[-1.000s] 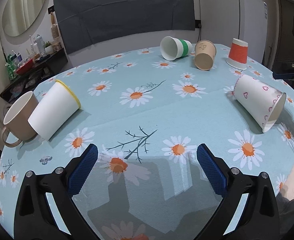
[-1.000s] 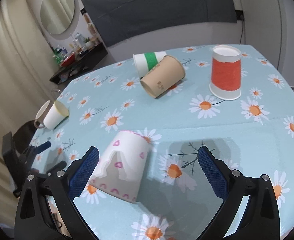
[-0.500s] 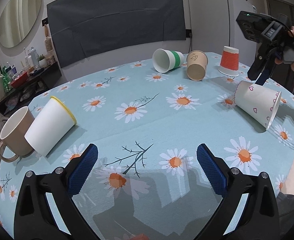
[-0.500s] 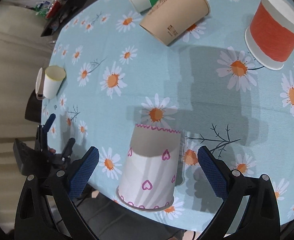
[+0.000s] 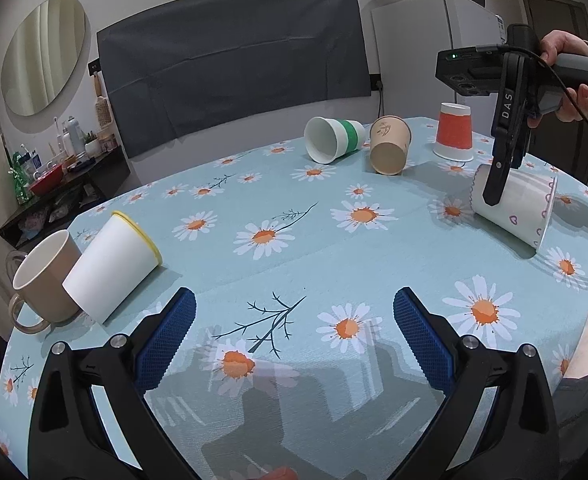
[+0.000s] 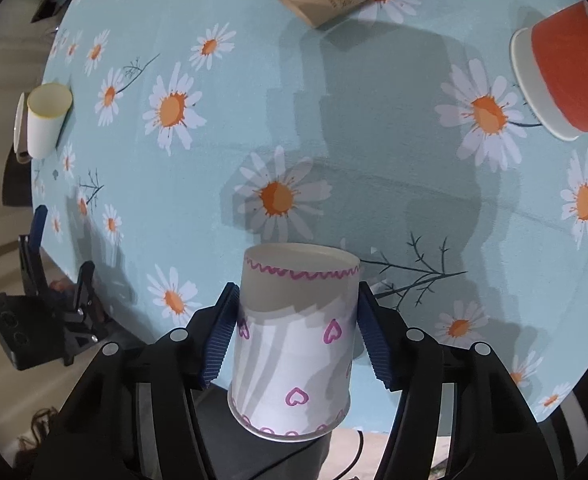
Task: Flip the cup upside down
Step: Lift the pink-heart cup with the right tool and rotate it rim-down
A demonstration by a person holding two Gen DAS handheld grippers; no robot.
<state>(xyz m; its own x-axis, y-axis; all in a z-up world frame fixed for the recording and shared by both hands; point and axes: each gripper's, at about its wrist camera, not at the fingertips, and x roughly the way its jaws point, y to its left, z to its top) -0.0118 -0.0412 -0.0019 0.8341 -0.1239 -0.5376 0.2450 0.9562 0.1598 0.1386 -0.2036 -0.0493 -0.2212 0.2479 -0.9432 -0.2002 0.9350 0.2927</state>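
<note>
Showing L wrist view: left gripper (image 5: 294, 316) hung w/ jaws wide apart, holding nothing, above the tablecloth (image 5: 334, 248); heart cup (image 5: 522, 208) lay on its side at far right. R wrist view: right gripper (image 6: 296, 334) had both pads pressed on heart cup (image 6: 294, 344) near table edge.

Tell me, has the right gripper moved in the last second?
Yes. The right gripper came down around the heart cup, leaving the orange cup farther ahead at the view's edge.
</note>
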